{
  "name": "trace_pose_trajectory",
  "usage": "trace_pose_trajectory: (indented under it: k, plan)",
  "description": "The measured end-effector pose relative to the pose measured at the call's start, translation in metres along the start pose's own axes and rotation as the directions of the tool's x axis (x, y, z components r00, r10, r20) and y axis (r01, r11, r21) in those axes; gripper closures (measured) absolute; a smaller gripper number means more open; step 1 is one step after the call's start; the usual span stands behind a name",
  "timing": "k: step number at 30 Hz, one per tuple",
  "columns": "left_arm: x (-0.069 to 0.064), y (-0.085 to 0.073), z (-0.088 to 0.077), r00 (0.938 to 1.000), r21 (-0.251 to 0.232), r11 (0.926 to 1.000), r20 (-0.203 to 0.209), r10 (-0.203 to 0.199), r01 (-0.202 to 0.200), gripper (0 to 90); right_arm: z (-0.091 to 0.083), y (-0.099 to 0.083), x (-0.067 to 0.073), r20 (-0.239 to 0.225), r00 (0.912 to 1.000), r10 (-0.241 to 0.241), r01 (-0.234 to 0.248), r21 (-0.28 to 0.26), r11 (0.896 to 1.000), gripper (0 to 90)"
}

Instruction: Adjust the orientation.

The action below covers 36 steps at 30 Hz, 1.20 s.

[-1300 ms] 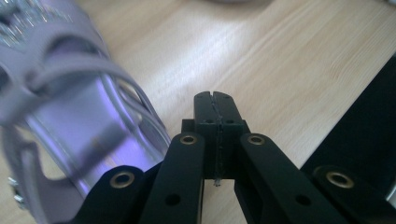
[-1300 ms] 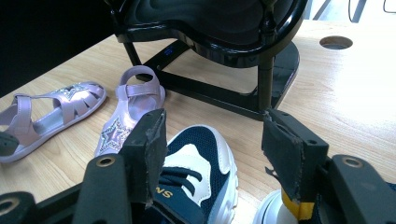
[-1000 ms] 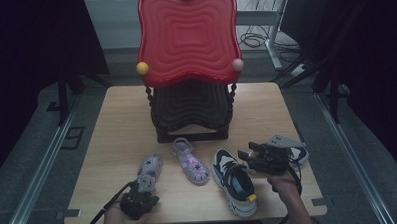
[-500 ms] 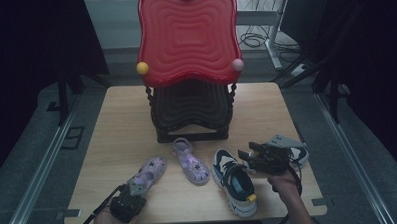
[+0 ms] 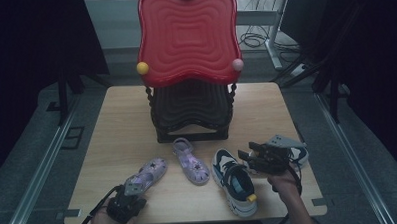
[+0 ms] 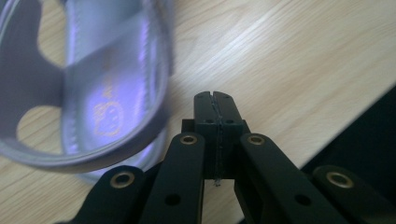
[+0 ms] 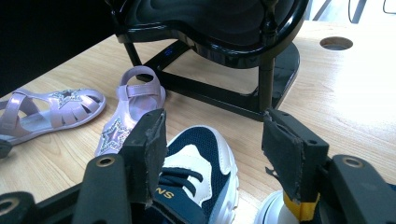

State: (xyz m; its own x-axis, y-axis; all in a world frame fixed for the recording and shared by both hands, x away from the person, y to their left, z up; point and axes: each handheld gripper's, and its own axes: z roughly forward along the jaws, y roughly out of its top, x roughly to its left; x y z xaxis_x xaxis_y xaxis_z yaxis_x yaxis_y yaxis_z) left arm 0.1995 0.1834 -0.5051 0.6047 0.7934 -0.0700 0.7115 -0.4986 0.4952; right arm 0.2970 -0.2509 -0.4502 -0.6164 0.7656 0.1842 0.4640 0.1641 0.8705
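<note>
Purple sandal [image 5: 147, 175] lies just ahead of the clenched, empty left claw [image 5: 134, 186] at the desk's [image 5: 126, 119] near edge, while the released right claw [image 7: 212, 149] hovers over a sneaker [image 5: 234, 180], seemingly poised to grasp.

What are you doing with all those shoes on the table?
A person holds a gripper in each hand at a wooden table with a red and black shoe rack. The left gripper is shut with nothing between its fingers, right next to a purple sandal. The right gripper is open just above a navy and white sneaker. A second purple sandal and another sneaker lie nearby. No shoe is on the rack yet.
</note>
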Motion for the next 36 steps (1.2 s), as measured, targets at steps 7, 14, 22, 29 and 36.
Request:
trace_pose_trajectory:
  k: [7, 14, 22, 29, 36]
  plan:
    - [-0.009, 0.015, -0.018, 0.9977, -0.084, 0.9963, 0.064, 0.023, -0.018, 90.0, 0.0, 0.0, 0.001, -0.001, 1.0, -0.002, 0.002, 0.001, 1.0, 40.8]
    - [-0.001, 0.034, -0.023, 0.9943, -0.158, 0.9873, 0.107, -0.001, 0.018, 88.0, 0.0, 0.0, 0.001, -0.002, 1.0, -0.003, 0.003, 0.001, 1.0, 40.8]
    - [0.02, 0.057, -0.027, 0.9947, -0.216, 0.9745, 0.095, -0.041, 0.06, 61.2, 0.0, 0.0, 0.002, -0.007, 1.0, -0.004, 0.004, 0.005, 1.0, 40.9]
    - [0.032, 0.071, -0.03, 0.9958, -0.251, 0.9658, 0.078, -0.048, 0.066, 45.1, -0.002, 0.005, 0.005, -0.025, 0.9994, -0.024, 0.025, 0.012, 1.0, 46.3]
    - [0.04, 0.072, -0.03, 0.9954, -0.241, 0.9695, 0.092, -0.026, 0.048, 40.1, -0.01, 0.024, 0.015, -0.072, 0.9946, -0.075, 0.08, 0.076, 0.994, 62.2]
